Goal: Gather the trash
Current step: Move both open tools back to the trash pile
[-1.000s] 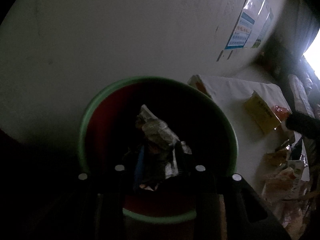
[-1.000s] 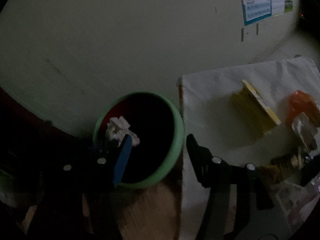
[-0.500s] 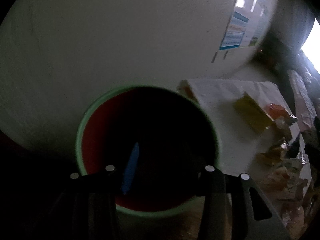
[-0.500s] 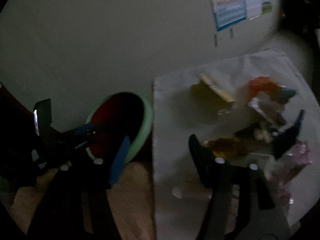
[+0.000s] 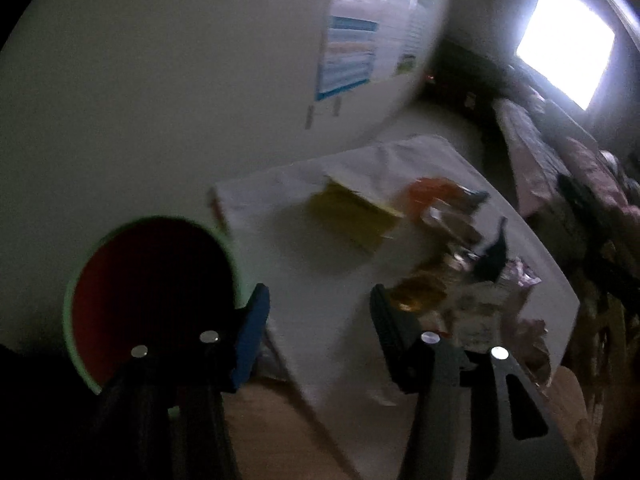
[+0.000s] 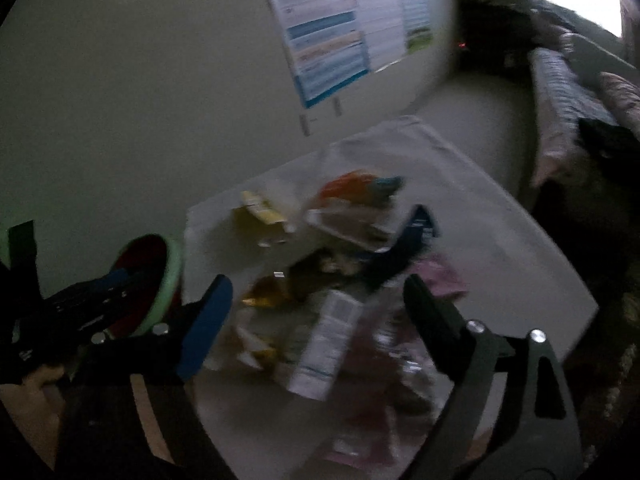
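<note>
Two grippers show in these dim, blurred views, both with fingers spread wide and nothing between them. Nearest in the left wrist view, the left gripper [image 5: 318, 300] hangs with its blue-padded finger over the rim of the bin [image 5: 236, 276] and its dark finger over the white cloth [image 5: 320, 320]. The bin is green outside and red inside, and stands just beside the cloth's left edge; its bottom is too dark to make out. In the right wrist view, the right gripper [image 6: 316, 284] sits over the heap of trash [image 6: 332, 292], its fingers spread to either side of a white printed carton [image 6: 324, 344] lying in the pile. The left gripper [image 6: 116, 280] is seen there from the side, its blue tip over the bin [image 6: 170, 280].

Further along the cloth [image 6: 500, 240], the pile holds a golden crinkled wrapper [image 6: 268, 292], a pink wrapper [image 6: 440, 276], a dark blue pack [image 6: 412, 236] and an orange wrapper [image 6: 348, 184]. A yellow box [image 5: 352, 216] lies apart from the heap, toward the wall.

Beyond the cloth, a poster [image 6: 328, 36] with blue bands hangs on the pale wall [image 5: 160, 80]. Farthest off, a bright window [image 5: 568, 60] glows above bedding [image 6: 560, 92], which is too blurred to describe.
</note>
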The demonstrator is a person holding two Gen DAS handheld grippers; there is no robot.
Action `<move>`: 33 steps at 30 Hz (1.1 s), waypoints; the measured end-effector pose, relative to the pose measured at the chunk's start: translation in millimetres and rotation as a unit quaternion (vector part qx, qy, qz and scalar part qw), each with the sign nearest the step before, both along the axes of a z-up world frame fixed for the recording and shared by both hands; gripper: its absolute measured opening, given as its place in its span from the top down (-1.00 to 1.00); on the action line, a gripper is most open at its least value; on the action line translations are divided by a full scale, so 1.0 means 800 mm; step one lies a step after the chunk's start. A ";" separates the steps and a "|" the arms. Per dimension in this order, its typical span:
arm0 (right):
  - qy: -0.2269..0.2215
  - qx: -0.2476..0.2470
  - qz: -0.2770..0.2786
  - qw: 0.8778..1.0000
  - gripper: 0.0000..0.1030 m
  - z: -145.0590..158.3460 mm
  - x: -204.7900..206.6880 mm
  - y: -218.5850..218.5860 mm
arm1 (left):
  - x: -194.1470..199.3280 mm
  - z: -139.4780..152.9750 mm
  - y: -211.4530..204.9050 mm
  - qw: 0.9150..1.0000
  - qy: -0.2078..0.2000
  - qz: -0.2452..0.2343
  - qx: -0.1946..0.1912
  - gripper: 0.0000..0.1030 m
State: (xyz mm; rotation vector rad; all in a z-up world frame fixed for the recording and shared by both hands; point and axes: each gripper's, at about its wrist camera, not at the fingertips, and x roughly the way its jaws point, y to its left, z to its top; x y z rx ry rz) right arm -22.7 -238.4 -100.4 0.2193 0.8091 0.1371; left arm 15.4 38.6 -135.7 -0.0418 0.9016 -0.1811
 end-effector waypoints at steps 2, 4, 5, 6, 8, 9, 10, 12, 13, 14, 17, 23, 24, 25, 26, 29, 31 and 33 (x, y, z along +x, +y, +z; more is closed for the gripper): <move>0.000 0.003 -0.014 1.000 -0.73 -0.005 -0.008 -0.017 | -0.003 -0.001 -0.018 1.000 -0.001 -0.014 0.005 -0.10; 0.004 0.006 -0.027 1.000 -0.78 -0.011 -0.013 -0.031 | -0.009 -0.006 -0.035 1.000 0.003 -0.029 0.011 -0.18; 0.007 0.010 -0.033 0.999 -0.79 -0.015 -0.015 -0.038 | -0.011 -0.009 -0.040 0.999 0.004 -0.035 0.012 -0.22; 0.010 0.015 -0.035 0.999 -0.79 -0.017 -0.017 -0.041 | -0.014 -0.012 -0.046 0.999 0.005 -0.045 0.015 -0.30; 0.019 0.035 -0.040 0.998 -0.79 -0.024 -0.020 -0.052 | -0.019 -0.019 -0.054 0.998 0.005 -0.065 0.018 -0.35; 0.022 0.043 -0.042 0.998 -0.79 -0.027 -0.020 -0.054 | -0.021 -0.025 -0.059 0.996 0.012 -0.082 0.016 -0.36; 0.024 0.047 -0.044 0.998 -0.79 -0.028 -0.021 -0.054 | -0.021 -0.031 -0.062 0.995 0.023 -0.101 0.013 -0.36; 0.028 0.054 -0.045 0.997 -0.79 -0.031 -0.023 -0.057 | -0.023 -0.046 -0.072 0.988 0.049 -0.143 0.012 -0.37; 0.028 0.055 -0.044 0.997 -0.79 -0.030 -0.023 -0.057 | -0.025 -0.053 -0.078 0.985 0.058 -0.159 0.023 -0.37; 0.028 0.055 -0.044 0.997 -0.79 -0.030 -0.023 -0.057 | -0.029 -0.059 -0.083 0.984 0.061 -0.167 0.033 -0.37; 0.030 0.056 -0.043 0.997 -0.79 -0.032 -0.024 -0.057 | -0.036 -0.079 -0.100 0.976 0.070 -0.196 0.070 -0.37; 0.041 0.060 -0.043 0.996 -0.79 -0.039 -0.022 -0.059 | -0.020 -0.099 -0.114 0.971 0.078 -0.206 0.091 -0.37; 0.043 0.061 -0.046 0.996 -0.79 -0.040 -0.022 -0.061 | -0.015 -0.099 -0.116 0.971 0.077 -0.206 0.090 -0.37; 0.045 0.062 -0.048 0.996 -0.79 -0.042 -0.021 -0.063 | -0.011 -0.098 -0.119 0.972 0.074 -0.206 0.090 -0.37; 0.048 0.066 -0.051 0.995 -0.79 -0.044 -0.021 -0.065 | -0.006 -0.097 -0.122 0.972 0.071 -0.206 0.089 -0.37; 0.055 0.074 -0.059 0.994 -0.79 -0.049 -0.021 -0.073 | 0.007 -0.096 -0.128 0.973 0.074 -0.204 0.078 -0.10; 0.059 0.076 -0.062 0.993 -0.79 -0.052 -0.021 -0.076 | 0.013 -0.095 -0.129 0.975 0.079 -0.198 0.069 0.05; 0.064 0.078 -0.065 0.993 -0.79 -0.056 -0.020 -0.079 | 0.014 -0.095 -0.130 0.975 0.079 -0.196 0.066 0.15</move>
